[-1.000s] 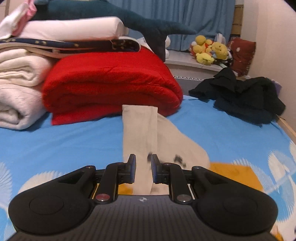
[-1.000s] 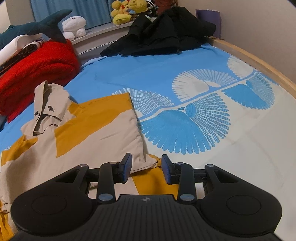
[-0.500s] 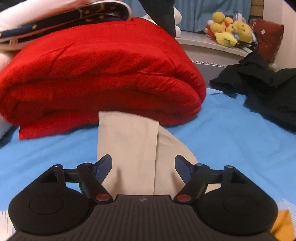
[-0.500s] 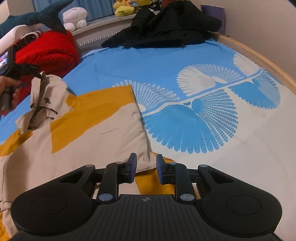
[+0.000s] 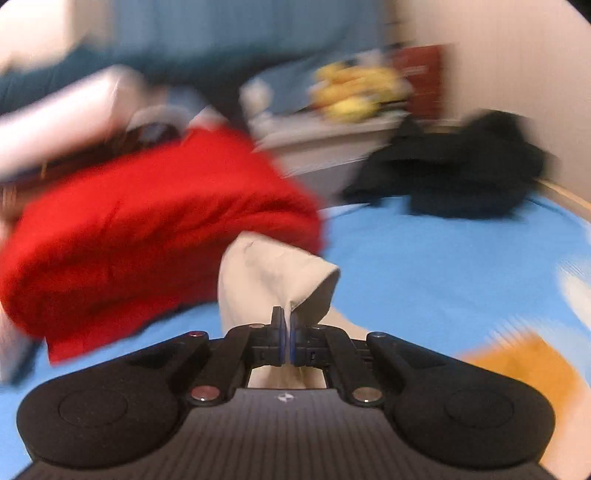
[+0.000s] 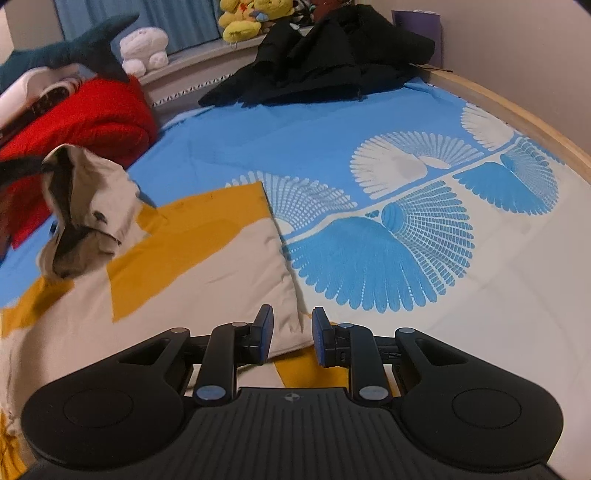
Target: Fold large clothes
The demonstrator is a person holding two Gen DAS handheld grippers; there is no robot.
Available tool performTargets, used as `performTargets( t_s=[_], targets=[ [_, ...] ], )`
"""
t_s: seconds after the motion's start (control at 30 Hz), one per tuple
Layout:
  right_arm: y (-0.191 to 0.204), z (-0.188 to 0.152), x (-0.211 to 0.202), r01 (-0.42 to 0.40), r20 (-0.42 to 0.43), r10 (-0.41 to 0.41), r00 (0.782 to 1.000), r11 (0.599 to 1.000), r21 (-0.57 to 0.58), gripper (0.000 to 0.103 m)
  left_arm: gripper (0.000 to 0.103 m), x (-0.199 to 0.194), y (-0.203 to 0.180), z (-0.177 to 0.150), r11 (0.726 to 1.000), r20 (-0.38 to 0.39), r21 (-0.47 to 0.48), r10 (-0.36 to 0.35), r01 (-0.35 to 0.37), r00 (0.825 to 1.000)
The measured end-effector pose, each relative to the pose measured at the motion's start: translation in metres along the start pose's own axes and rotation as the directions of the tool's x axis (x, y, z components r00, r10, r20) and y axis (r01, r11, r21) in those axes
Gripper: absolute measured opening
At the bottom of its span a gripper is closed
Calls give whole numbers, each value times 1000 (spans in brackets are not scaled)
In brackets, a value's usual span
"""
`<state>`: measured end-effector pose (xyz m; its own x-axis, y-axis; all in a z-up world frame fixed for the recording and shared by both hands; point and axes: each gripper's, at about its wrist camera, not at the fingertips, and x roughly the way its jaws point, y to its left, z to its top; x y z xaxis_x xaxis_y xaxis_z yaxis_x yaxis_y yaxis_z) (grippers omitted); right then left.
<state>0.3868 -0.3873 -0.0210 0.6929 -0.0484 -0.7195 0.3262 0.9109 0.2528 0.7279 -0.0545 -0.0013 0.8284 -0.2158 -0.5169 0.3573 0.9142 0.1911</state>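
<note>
A beige and orange garment (image 6: 177, 266) lies spread on the blue patterned bed. My left gripper (image 5: 287, 338) is shut on its beige sleeve (image 5: 273, 273) and holds the sleeve lifted off the bed; the left wrist view is blurred by motion. The raised sleeve also shows in the right wrist view (image 6: 86, 199), with the left gripper's dark tip at its far left. My right gripper (image 6: 291, 338) is open, low over the garment's near right corner (image 6: 288, 317), with cloth between the jaws but not pinched.
A folded red blanket (image 6: 81, 114) with stacked bedding and a plush shark (image 6: 74, 51) stands at the left. A heap of black clothes (image 6: 325, 62) lies at the back. The wooden bed edge (image 6: 517, 114) and wall are on the right. Plush toys (image 6: 255, 18) sit on the ledge.
My left gripper has closed on the beige sleeve and lifted it, swinging fast. My right gripper has opened wider over the garment's corner.
</note>
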Motion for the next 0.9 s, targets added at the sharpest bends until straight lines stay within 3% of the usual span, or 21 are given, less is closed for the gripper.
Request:
performTargets(
  t_s=[0.07, 0.13, 0.23, 0.3, 0.33, 0.37, 0.43, 0.5, 0.57, 0.63, 0.7, 0.8, 0.87, 0.9],
  targets=[
    [-2, 2, -6, -14, 9, 14, 1000, 1000, 20, 24, 2, -68, -11, -28, 994, 26, 85, -76, 74, 997],
    [-1, 4, -11, -34, 18, 34, 999, 999, 35, 24, 2, -134, -21, -72, 984, -7, 133, -118, 118, 993],
    [1, 5, -17, -63, 18, 62, 998, 997, 48, 24, 6, -193, -36, -143, 969, -150, 191, -126, 154, 981],
    [3, 6, -20, -83, 23, 82, 996, 996, 46, 24, 7, -213, -39, -183, 965, -276, 201, -110, 170, 955],
    [4, 6, -22, -89, 25, 88, 996, 995, 42, 24, 10, -223, -37, -192, 968, -301, 184, -109, 169, 947],
    [5, 6, -24, -93, 27, 92, 995, 995, 40, 24, 14, -234, -36, -192, 974, -293, 161, -109, 162, 950],
    [3, 7, -26, -103, 30, 102, 994, 994, 43, 24, 40, -251, -30, -176, 986, -208, 87, -123, 143, 970],
    [1, 6, -27, -109, 30, 107, 994, 993, 48, 24, 49, -253, -35, -156, 992, -123, 17, -125, 128, 984],
    [-2, 7, -26, -115, 29, 114, 993, 991, 63, 24, 54, -239, -55, -136, 991, -83, -13, -131, 130, 988],
    [-4, 9, -25, -117, 31, 115, 993, 990, 77, 24, 80, -212, -87, -116, 993, -60, -3, -120, 120, 991],
    [-4, 10, -23, -118, 29, 116, 993, 989, 83, 24, 86, -189, -123, -104, 996, -34, 11, -93, 94, 995],
    [-3, 10, -21, -127, 20, 126, 992, 987, 96, 24, 86, -151, -173, -99, 998, -73, -1, -61, 61, 995],
    [-3, 11, -20, -126, 21, 124, 992, 987, 97, 24, 76, -131, -207, -105, 996, -87, 86, 7, 0, 996],
    [-3, 11, -20, -128, 21, 127, 992, 987, 99, 24, 28, -125, -218, -112, 987, -81, 154, 52, -39, 995]
  ],
)
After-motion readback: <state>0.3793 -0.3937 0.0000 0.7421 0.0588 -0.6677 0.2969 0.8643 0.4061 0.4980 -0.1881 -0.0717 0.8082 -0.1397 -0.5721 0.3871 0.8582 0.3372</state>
